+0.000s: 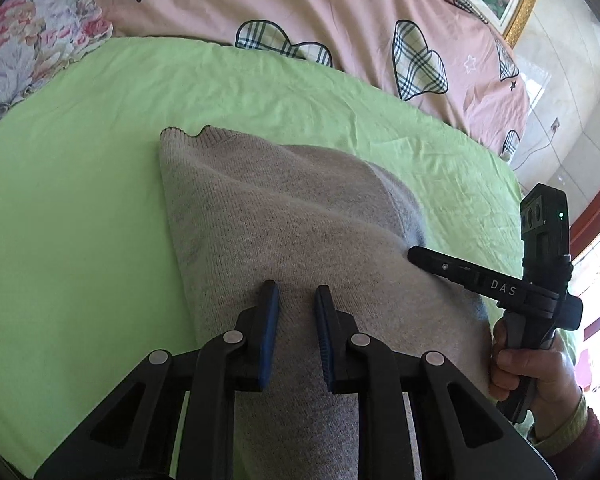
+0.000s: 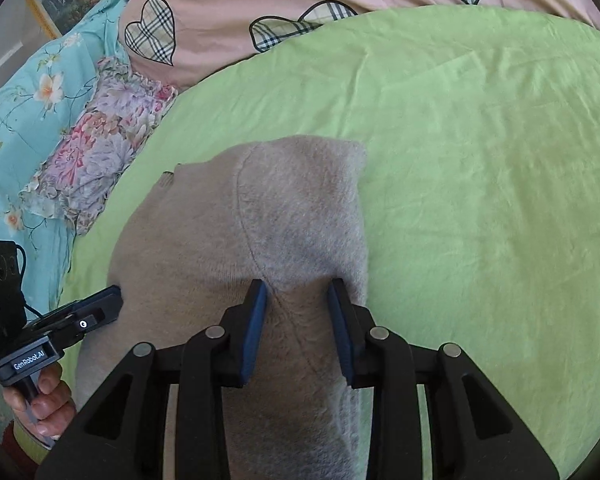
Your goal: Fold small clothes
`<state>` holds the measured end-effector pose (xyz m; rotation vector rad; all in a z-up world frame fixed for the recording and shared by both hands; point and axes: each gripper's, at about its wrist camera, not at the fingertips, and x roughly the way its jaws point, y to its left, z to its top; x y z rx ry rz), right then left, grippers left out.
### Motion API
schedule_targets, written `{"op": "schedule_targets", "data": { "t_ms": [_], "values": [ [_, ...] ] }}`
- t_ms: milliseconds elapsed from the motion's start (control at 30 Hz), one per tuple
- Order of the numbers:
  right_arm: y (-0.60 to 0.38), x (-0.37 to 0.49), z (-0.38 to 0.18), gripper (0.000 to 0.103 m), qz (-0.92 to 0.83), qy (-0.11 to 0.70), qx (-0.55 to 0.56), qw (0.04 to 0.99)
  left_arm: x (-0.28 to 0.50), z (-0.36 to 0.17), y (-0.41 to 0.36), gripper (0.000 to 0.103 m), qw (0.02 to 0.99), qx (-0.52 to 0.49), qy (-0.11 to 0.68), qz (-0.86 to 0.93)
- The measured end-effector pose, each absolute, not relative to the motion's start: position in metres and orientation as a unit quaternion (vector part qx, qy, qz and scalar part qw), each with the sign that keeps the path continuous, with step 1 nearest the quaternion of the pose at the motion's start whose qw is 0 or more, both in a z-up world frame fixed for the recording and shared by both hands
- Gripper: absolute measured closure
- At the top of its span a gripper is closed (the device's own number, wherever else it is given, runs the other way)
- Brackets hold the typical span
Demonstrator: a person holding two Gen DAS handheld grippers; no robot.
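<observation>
— Where is the sweater (image 1: 284, 216)?
— On the green sheet (image 1: 80, 208) of the bed, bunched between 2 grippers: left gripper (image 1: 297, 294) and right gripper (image 2: 299, 290), each narrowly parted, pinching knit fabric.

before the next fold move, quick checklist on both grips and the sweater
1. Left gripper pinching the grey sweater: ok, knit bunched between its pads.
2. Right gripper pinching the sweater: ok, fabric drawn up between its pads.
3. Sweater's far end resting on the green sheet: ok.
4. Sheet beyond it free of other items: ok.
5. Pink quilt clear of sweater: ok.
6. Sweater's near edge: cannot tell, hidden.
</observation>
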<state>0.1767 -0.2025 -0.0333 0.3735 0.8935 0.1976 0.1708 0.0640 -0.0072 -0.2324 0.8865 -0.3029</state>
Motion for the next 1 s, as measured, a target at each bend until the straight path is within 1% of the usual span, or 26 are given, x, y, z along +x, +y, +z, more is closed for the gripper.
{"op": "schedule_targets", "data": {
  "t_ms": [167, 200, 333, 433, 500, 567, 667, 700, 900, 1000],
  "values": [
    [-0.203, 0.165, -0.024, 0.070, 0.097, 0.423, 0.184, 0.882, 0.142, 0.007, 0.064, 0.085, 0.896, -0.108, 0.407, -0.144],
    [-0.202, 0.157, -0.019, 0.068, 0.096, 0.420, 0.182, 0.884, 0.132, 0.011, 0.065, 0.085, 0.898, -0.107, 0.403, -0.143],
    [-0.198, 0.123, -0.003, 0.067, 0.103, 0.402, 0.179, 0.892, 0.087, 0.023, 0.070, 0.085, 0.898, -0.115, 0.389, -0.170],
    [-0.191, 0.090, 0.006, 0.067, 0.110, 0.386, 0.169, 0.900, 0.049, 0.021, 0.064, 0.085, 0.894, -0.112, 0.386, -0.200],
    [-0.187, 0.069, 0.005, 0.067, 0.120, 0.382, 0.175, 0.899, 0.035, 0.011, 0.057, 0.085, 0.888, -0.098, 0.400, -0.202],
    [-0.184, 0.052, -0.001, 0.067, 0.120, 0.389, 0.169, 0.897, 0.027, -0.006, 0.051, 0.083, 0.883, -0.083, 0.419, -0.192],
    [-0.176, 0.043, -0.023, 0.067, 0.095, 0.420, 0.132, 0.893, 0.025, -0.029, 0.050, 0.083, 0.878, -0.086, 0.437, -0.178],
    [-0.176, 0.042, -0.030, 0.067, 0.089, 0.422, 0.122, 0.894, 0.025, -0.030, 0.051, 0.083, 0.878, -0.091, 0.434, -0.178],
    [-0.170, 0.045, -0.031, 0.067, 0.074, 0.420, 0.100, 0.899, 0.026, -0.031, 0.054, 0.083, 0.876, -0.112, 0.434, -0.176],
    [-0.174, 0.042, -0.034, 0.067, 0.076, 0.413, 0.122, 0.899, 0.025, -0.032, 0.057, 0.083, 0.876, -0.122, 0.433, -0.176]
  ]
}}
